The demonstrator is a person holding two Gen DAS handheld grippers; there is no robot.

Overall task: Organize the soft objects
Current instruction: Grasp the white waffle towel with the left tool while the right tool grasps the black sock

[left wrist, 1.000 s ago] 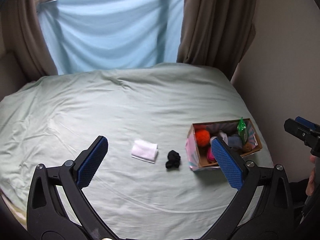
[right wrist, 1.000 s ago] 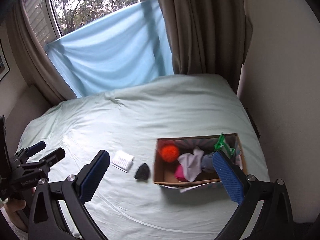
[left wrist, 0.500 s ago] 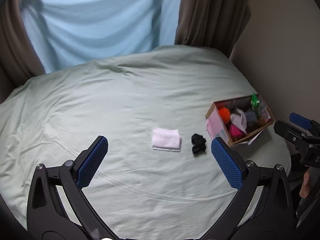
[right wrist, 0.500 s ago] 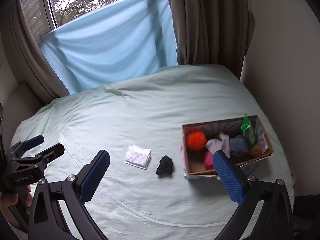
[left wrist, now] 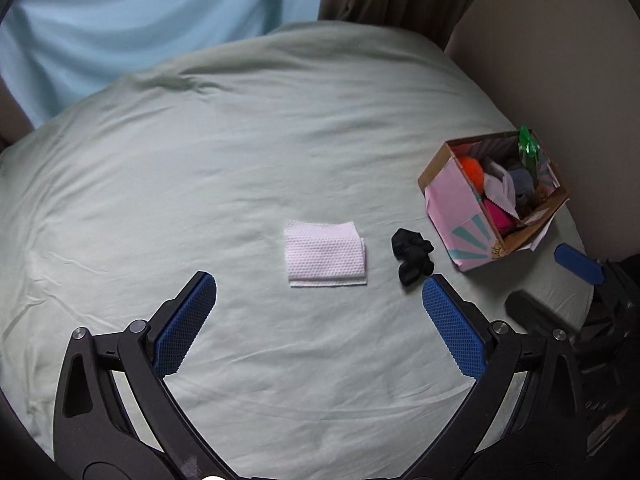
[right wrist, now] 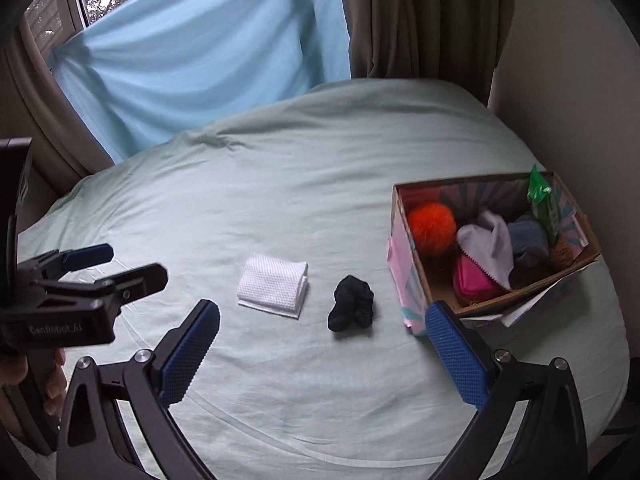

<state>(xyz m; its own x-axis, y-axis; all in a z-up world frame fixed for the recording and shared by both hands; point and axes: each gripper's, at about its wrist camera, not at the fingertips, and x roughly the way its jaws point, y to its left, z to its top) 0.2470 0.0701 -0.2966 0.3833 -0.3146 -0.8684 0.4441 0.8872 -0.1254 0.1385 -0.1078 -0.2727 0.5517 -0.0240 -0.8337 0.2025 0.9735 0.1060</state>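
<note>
A folded white cloth and a crumpled black cloth lie side by side on the pale green bed sheet. To their right stands a cardboard box holding an orange pompom, a white cloth, a grey cloth, a pink pouch and a green packet. My left gripper hangs open above the sheet, just short of the white cloth. Open too, my right gripper hovers near the black cloth. Neither holds anything.
A wall runs close along the bed's right edge, behind the box. Brown curtains and a light blue sheet over the window stand at the bed's far end. A hand holds the left gripper's handle at the left.
Both grippers have come lower and closer to the two cloths. In the left wrist view the cloths have shifted up and toward the middle; both grippers stay open.
</note>
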